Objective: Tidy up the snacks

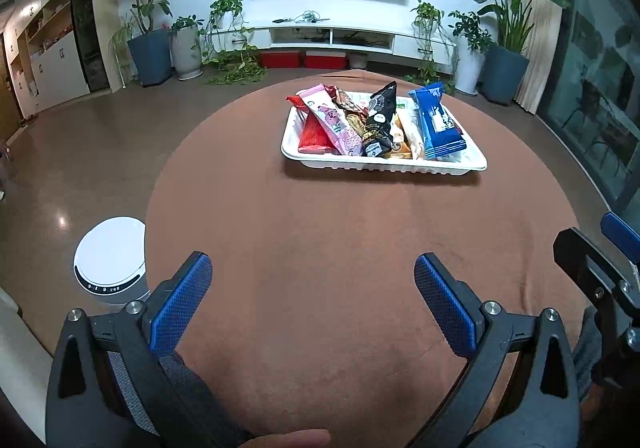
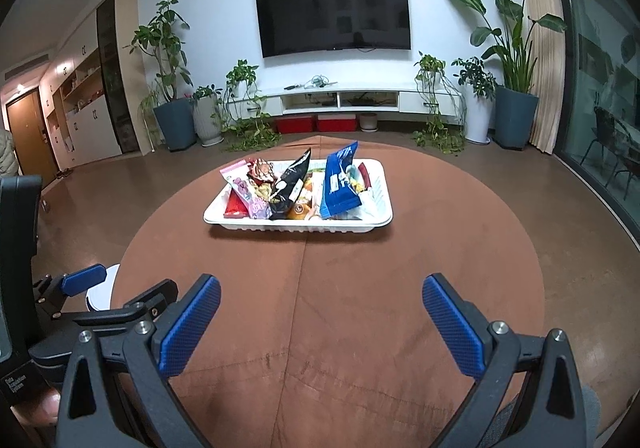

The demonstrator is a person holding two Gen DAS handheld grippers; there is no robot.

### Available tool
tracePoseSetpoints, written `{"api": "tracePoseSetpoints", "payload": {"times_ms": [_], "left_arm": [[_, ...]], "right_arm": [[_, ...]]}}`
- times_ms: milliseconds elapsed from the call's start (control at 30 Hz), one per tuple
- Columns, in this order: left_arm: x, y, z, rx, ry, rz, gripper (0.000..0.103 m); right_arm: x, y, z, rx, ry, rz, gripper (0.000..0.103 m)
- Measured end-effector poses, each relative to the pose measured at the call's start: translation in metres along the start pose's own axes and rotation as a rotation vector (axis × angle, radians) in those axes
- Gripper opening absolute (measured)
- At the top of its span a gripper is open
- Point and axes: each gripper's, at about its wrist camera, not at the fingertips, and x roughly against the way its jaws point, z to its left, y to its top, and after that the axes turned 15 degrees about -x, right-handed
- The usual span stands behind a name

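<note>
A round table under a brown cloth [image 1: 320,248] carries one white tray [image 1: 384,164] set toward its far edge, and all the snacks lie in that tray. From its left end to its right: a red packet [image 1: 314,135], a pink packet [image 1: 334,119] leaning over it, a black packet [image 1: 380,119] propped up in the middle, and a blue packet [image 1: 438,121] near the right end.

Both tools hang over the near edge of the table, well apart from the tray. The left gripper [image 1: 312,304] has its blue pads [image 1: 182,300] spread wide with nothing between them; the right gripper [image 2: 322,324] is spread the same way, also empty.

The left wrist view alone shows a white round bin [image 1: 110,260] on the floor just beside the table's left edge, and a fingertip at the bottom of the frame. The right wrist view shows the television [image 2: 334,19] whole, a brown door [image 2: 30,131] at far left, and small packets [image 2: 362,177] behind the blue one, which the left view mostly hides.
</note>
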Motion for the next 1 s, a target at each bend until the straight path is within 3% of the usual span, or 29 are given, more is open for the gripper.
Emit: {"api": "tracePoseSetpoints", "payload": {"times_ms": [1000], "left_arm": [[-0.022, -0.001, -0.005, -0.012, 0.024, 0.022, 0.103]], "right_arm": [[-0.009, -0.007, -0.001, 0.002, -0.012, 0.045, 0.103]]}}
